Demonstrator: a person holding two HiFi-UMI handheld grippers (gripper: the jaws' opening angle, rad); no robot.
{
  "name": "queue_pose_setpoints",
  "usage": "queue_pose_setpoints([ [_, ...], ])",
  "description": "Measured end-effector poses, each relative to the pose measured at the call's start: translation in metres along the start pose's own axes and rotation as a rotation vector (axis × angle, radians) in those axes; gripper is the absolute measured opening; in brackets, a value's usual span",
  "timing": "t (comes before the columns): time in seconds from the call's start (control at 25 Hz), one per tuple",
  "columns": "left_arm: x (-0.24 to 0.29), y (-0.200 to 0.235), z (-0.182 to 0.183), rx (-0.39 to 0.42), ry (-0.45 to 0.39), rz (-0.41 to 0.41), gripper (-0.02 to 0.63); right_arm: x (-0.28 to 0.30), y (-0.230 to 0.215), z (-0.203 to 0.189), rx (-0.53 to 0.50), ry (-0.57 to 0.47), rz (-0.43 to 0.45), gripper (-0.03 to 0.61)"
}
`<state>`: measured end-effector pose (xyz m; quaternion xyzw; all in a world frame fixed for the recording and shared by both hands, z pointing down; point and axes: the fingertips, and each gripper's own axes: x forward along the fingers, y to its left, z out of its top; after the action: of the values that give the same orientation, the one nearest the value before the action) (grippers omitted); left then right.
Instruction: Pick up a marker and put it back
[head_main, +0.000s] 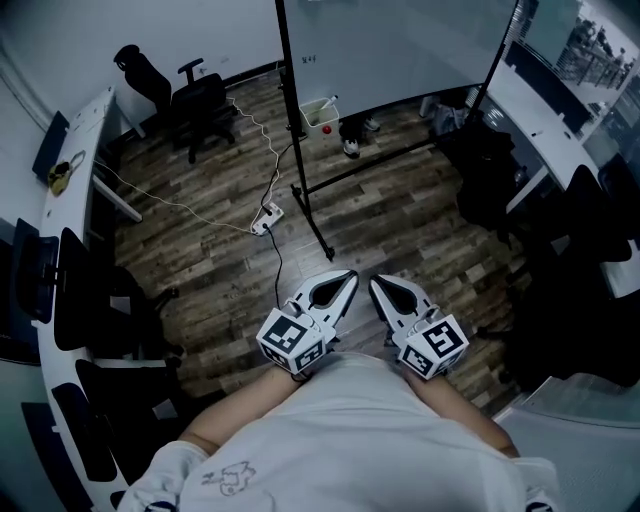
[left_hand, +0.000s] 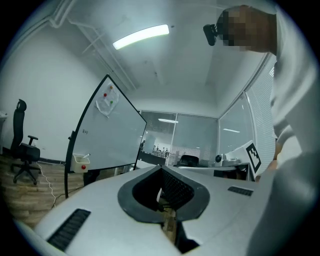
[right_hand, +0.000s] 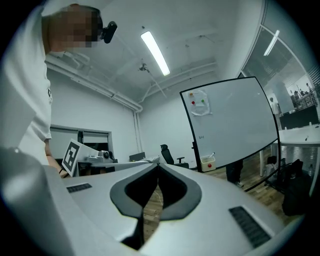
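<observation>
Whiteboard (right_hand: 235, 120) writing unreadable; left gripper (head_main: 349, 276), right gripper (head_main: 376, 283) jaws together.

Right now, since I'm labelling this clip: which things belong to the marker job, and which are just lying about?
Job: marker, in the white box hung on the whiteboard; left gripper, right gripper, both shut, empty.
Lying about: office chair; power strip on the floor.

Floor (head_main: 220, 240) dark wood-plank; left tongs (head_main: 349, 275), right tongs (head_main: 376, 283) white, black-and-white square markers; whiteboard tray (head_main: 318, 108) white, red spot (head_main: 326, 128), possibly cap.
</observation>
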<state>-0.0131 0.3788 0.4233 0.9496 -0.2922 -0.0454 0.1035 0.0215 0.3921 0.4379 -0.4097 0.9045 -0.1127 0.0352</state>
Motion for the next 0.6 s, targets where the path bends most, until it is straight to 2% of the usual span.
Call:
queue_pose_setpoints([
  [0.36, -0.006, 0.11, 0.052, 0.061, 0.013, 0.001, 0.005, 0.126, -0.002, 0.027, 0.018, -0.035, 0.022, 0.011],
  [0.6, -0.017, 0.157, 0.057, 0.053, 0.036, -0.023, 0.005, 0.176, 0.004, 0.027, 0.015, -0.042, 0.008, 0.011],
])
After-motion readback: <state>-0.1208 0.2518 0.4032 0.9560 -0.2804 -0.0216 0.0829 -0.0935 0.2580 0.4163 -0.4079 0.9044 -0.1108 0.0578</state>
